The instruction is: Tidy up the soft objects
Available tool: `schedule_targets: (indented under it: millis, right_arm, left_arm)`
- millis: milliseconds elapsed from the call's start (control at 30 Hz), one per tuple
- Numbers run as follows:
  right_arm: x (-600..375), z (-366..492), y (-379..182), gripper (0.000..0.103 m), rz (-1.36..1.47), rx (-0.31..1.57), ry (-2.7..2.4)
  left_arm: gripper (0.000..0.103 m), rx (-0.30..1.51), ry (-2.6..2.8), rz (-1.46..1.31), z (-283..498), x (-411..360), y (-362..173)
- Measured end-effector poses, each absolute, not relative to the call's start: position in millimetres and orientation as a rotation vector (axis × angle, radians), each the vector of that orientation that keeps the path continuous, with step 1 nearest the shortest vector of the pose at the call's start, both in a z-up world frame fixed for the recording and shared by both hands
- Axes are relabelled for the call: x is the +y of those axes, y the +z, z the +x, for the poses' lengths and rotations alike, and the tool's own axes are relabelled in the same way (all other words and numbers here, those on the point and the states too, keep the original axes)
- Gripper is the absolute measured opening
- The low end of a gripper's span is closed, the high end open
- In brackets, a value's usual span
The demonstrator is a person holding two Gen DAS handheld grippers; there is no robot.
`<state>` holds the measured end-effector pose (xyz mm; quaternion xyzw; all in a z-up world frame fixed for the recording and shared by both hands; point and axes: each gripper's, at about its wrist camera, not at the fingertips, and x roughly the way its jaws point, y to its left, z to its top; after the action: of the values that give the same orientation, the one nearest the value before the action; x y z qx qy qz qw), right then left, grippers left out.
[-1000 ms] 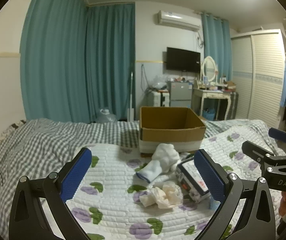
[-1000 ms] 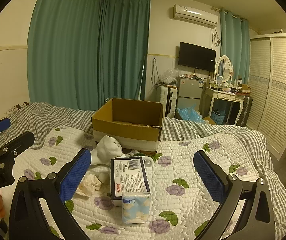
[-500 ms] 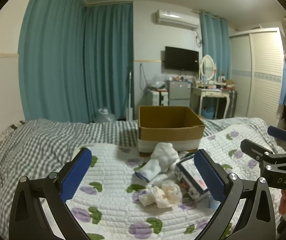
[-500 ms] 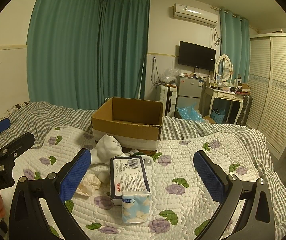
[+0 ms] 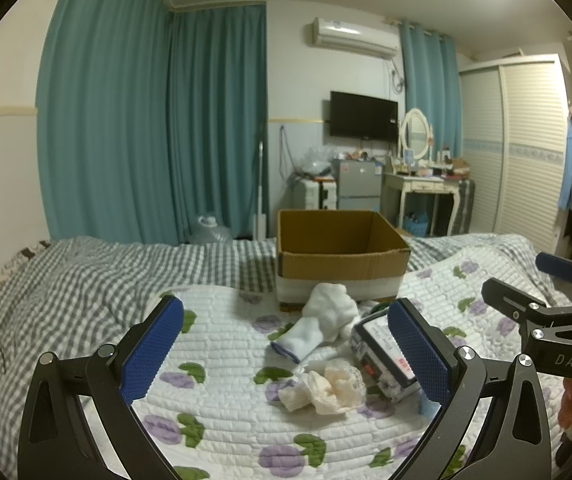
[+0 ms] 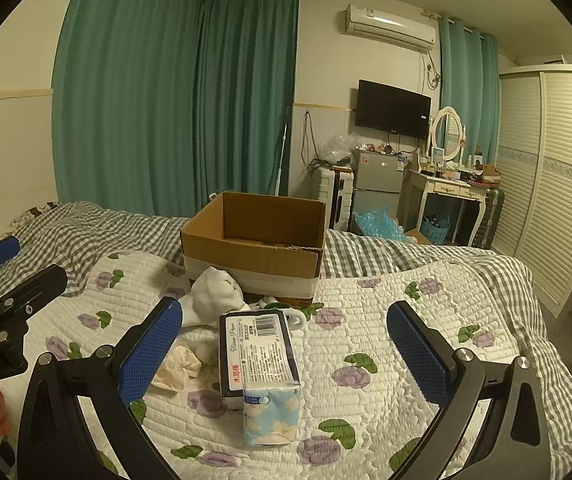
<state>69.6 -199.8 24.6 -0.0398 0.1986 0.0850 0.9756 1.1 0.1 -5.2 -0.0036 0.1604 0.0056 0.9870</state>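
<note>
In the left wrist view, the left hand-held gripper (image 5: pixel 286 346) has its two blue pads wide apart and holds nothing. Between them, on the quilt (image 5: pixel 214 412) of the bed, lies a white sock (image 5: pixel 317 326), and nearer to the camera a crumpled cream cloth (image 5: pixel 327 388). Just right of the cloth is a tissue pack (image 5: pixel 381 364), partly hidden behind the right pad. Farther away stands an open cardboard box (image 5: pixel 341 258), and the sock touches its near wall. This view alone shows the right hand-held gripper from the side, at the right edge; from here I cannot tell how its pads stand.

In the right wrist view, the right hand-held gripper (image 6: pixel 286 344) is also spread wide with nothing between its pads. The tissue pack (image 6: pixel 258 354) is seen fully here, with its printed label and barcode upward. Only this view shows a small blue patterned tissue packet (image 6: pixel 272 414) that touches the near end of the pack. The cream cloth (image 6: pixel 178 366) lies to the left of the pack, the white sock (image 6: pixel 216 294) is farther, against the cardboard box (image 6: pixel 254 246).

Compared with one second ago, the soft things and the box lie in the same places, and both grippers remain spread and have hardly moved.
</note>
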Motion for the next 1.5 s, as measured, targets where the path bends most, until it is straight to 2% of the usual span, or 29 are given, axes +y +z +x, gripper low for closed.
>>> schedule_targets:
  millis: [1300,1500]
  right_arm:
    - [-194.1,61.6,33.5,0.103,-0.124,0.4,0.15]
    - [-197.6,71.8,15.1,0.103,-0.118,0.516,0.167]
  left_arm:
    - [0.103,0.304,0.016,-0.006,-6.1,0.1,6.9]
    - [0.103,0.405,0.02,-0.013,2.3,1.3,-14.3]
